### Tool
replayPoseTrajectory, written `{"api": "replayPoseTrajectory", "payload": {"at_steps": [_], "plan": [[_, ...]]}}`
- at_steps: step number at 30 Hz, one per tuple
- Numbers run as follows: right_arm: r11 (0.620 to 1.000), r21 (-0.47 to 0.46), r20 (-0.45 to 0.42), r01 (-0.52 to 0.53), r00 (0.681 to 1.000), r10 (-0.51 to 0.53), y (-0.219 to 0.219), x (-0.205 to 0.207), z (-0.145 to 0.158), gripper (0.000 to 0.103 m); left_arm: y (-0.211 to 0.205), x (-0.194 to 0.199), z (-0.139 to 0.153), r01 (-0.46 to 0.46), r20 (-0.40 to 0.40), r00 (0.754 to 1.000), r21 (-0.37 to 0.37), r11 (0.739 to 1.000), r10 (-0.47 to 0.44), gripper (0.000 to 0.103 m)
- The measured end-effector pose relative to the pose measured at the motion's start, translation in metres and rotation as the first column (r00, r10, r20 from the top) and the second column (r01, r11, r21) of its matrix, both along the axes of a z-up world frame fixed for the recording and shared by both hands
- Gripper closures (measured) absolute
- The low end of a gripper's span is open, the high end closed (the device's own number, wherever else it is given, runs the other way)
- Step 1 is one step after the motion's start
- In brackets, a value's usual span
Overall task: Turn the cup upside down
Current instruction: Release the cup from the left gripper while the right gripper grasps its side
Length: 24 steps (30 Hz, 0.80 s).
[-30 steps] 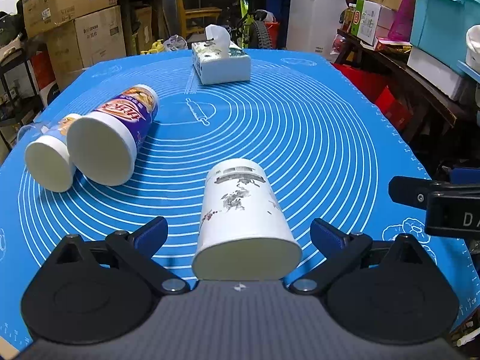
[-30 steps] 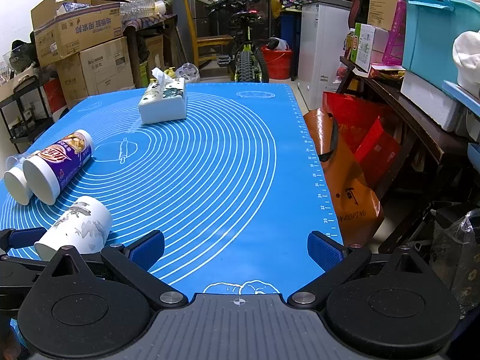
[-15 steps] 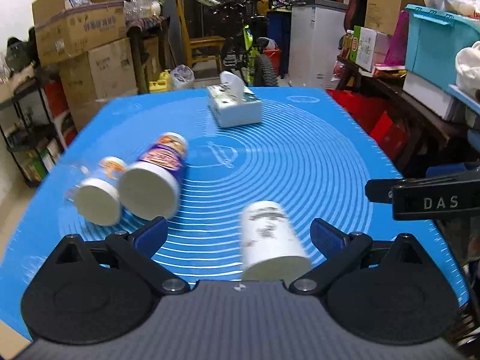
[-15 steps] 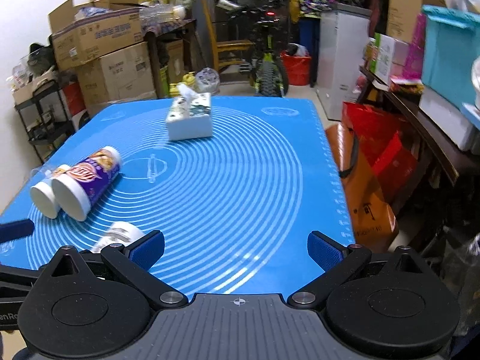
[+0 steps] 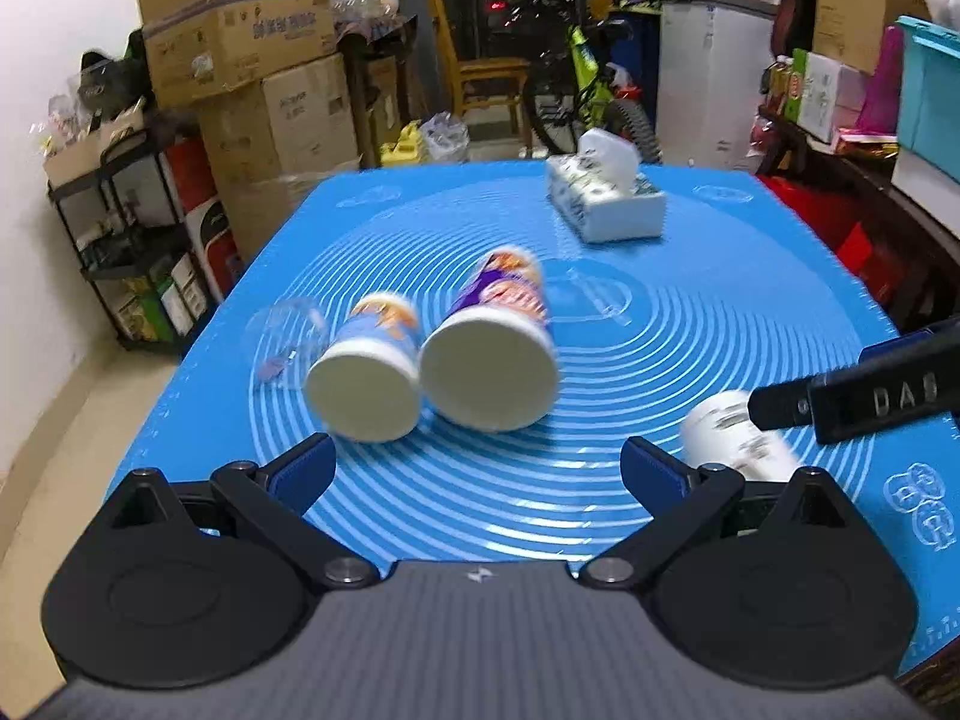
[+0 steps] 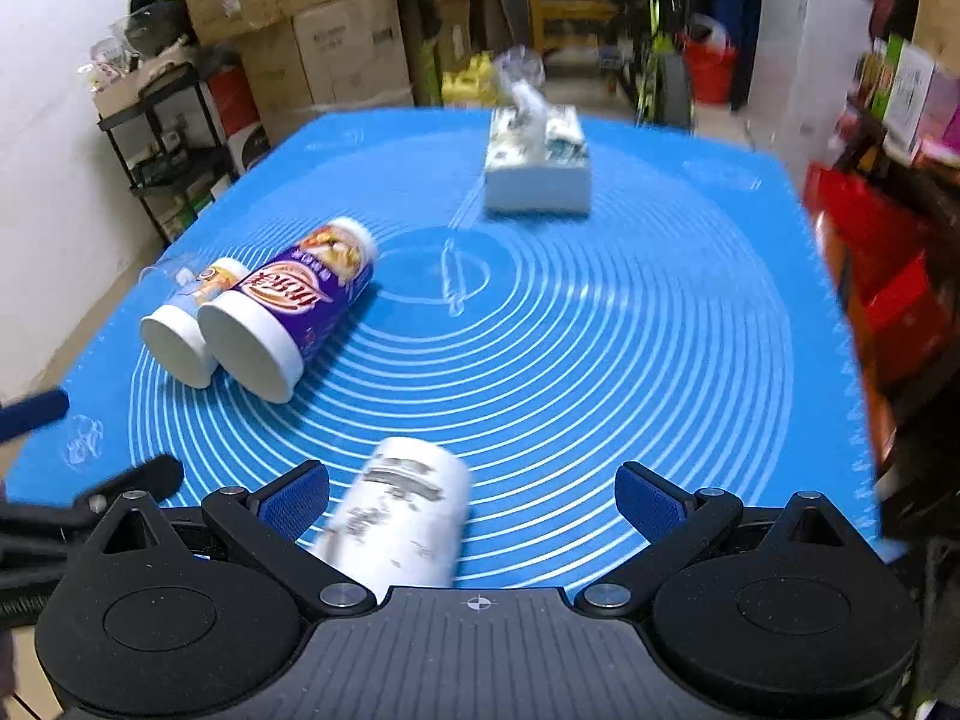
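Observation:
A white cup with grey print [image 6: 399,519] lies on its side on the blue mat [image 6: 600,330], just in front of my right gripper [image 6: 474,498], between its open fingers and nearer the left one. It also shows in the left wrist view [image 5: 735,438], at the right, partly behind the right gripper's finger. My left gripper [image 5: 477,468] is open and empty, facing a purple cup [image 5: 495,360] and a smaller blue-and-orange cup [image 5: 369,381] that lie side by side, with a clear cup [image 5: 282,339] lying left of them.
A tissue box [image 6: 537,165] stands at the far side of the mat. Cardboard boxes [image 5: 252,60] and a black shelf [image 5: 138,240] stand to the left. A bicycle [image 5: 588,96] is behind the table, and red bags [image 6: 882,264] hang off the right edge.
My left gripper has swung left, off the white cup and toward the purple and smaller cups. My right gripper has moved left so the white cup now lies between its fingers.

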State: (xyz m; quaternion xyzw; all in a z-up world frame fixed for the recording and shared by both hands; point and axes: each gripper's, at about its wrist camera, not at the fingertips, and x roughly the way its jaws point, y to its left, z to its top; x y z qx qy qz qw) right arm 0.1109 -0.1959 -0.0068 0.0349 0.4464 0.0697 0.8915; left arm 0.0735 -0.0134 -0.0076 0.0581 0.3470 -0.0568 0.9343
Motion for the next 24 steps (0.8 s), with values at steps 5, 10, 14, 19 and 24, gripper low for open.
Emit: {"api": "replayPoseTrajectory", "payload": {"at_steps": [5, 10, 14, 19, 24], "plan": [[0.999, 0.034, -0.112, 0.026, 0.994, -0.022, 0.007, 0.021, -0.018, 0.005, 0.012, 0.007, -0.012, -0.022, -0.043, 0.999, -0.019, 1.0, 0.021, 0.003], [0.993, 0.099, -0.212, 0.06, 0.976, -0.038, 0.005, 0.035, -0.035, 0.01, 0.023, 0.01, -0.021, -0.044, -0.058, 0.997, -0.028, 0.999, 0.043, 0.003], [0.988, 0.143, -0.288, 0.058, 0.958, -0.015, 0.003, 0.044, -0.047, 0.018, 0.028, 0.01, -0.025, -0.048, -0.082, 0.996, -0.047, 0.998, 0.044, 0.003], [0.987, 0.158, -0.289, 0.033, 0.957, 0.015, 0.008, 0.047, -0.045, 0.04, 0.028, 0.004, -0.029, -0.043, -0.09, 0.995, -0.055, 0.998, 0.038, 0.003], [0.995, 0.103, -0.205, -0.013, 0.978, 0.034, 0.015, 0.04, -0.038, 0.042, 0.03, 0.004, -0.029, -0.049, -0.093, 0.995, -0.07, 0.996, 0.042, 0.003]]}}
